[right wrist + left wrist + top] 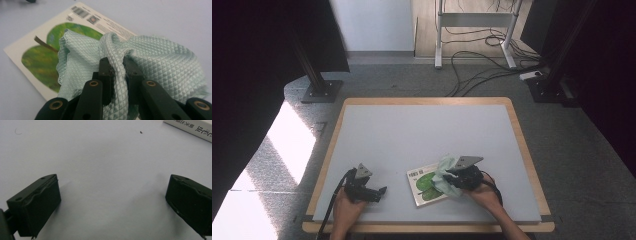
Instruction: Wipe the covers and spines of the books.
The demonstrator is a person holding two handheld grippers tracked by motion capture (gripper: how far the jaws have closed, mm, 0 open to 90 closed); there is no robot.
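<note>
A thin white book point(426, 183) with green leaves on its cover lies near the table's front edge; its cover point(45, 55) carries barcodes and small print. My right gripper point(454, 179) is shut on a pale green quilted cloth point(445, 172), and the bunched cloth point(155, 57) rests on the book's right part. The cloth is pinched between the two black jaws of that gripper point(117, 72). Left of the book, my left gripper point(381, 192) sits low over the bare table, open with nothing between its jaws point(112, 200). A corner of the book point(192, 127) lies beyond it.
The grey table top point(422, 135) has a wooden rim. Beyond the far edge are cables on the floor point(492, 55), a white frame's legs point(439, 35) and black stand bases point(319, 90). A dark speck point(141, 132) lies on the table.
</note>
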